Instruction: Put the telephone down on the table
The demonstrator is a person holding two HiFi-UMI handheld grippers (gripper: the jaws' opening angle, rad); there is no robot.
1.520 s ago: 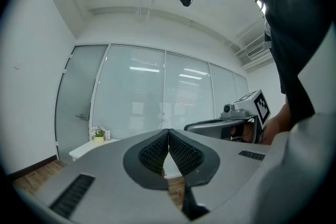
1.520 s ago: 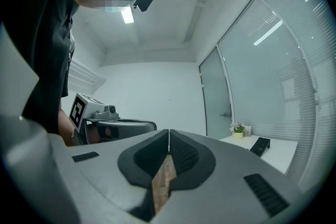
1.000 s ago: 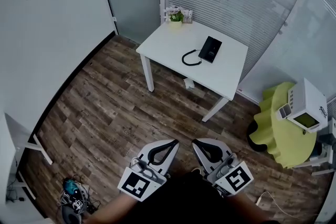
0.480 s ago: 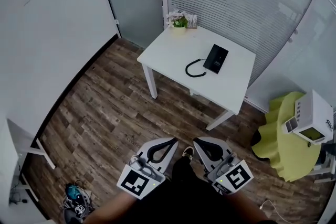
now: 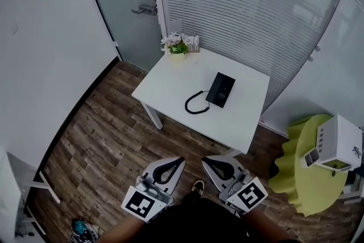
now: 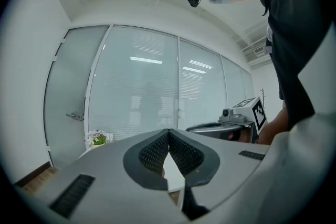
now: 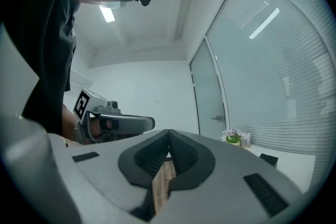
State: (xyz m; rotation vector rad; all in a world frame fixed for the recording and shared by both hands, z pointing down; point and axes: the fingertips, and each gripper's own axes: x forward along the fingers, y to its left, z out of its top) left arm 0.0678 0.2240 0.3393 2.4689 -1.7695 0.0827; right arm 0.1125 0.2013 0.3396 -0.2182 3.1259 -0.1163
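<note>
A black telephone [image 5: 220, 89] with its coiled cord [image 5: 194, 104] lies on the white table [image 5: 170, 85] ahead of me; its corner also shows in the right gripper view [image 7: 269, 160]. My left gripper [image 5: 174, 161] and right gripper [image 5: 209, 161] hang side by side near my body, well short of the table. Both are shut, tips touching, with nothing between the jaws. In the left gripper view the left gripper [image 6: 168, 132] points at the glass wall; the right gripper [image 7: 168, 134] points the same way.
A small potted plant [image 5: 177, 45] and a card holder stand at the table's far corner. A yellow-green stool [image 5: 301, 179] with a white device [image 5: 336, 145] stands at the right. A glass door [image 5: 125, 3] and blinds lie behind. Cables [image 5: 79, 229] lie on the wood floor at lower left.
The view has shifted: the table and telephone now appear lower and nearer in the head view, and more of the door and wall shows. Both grippers stay shut and side by side.
</note>
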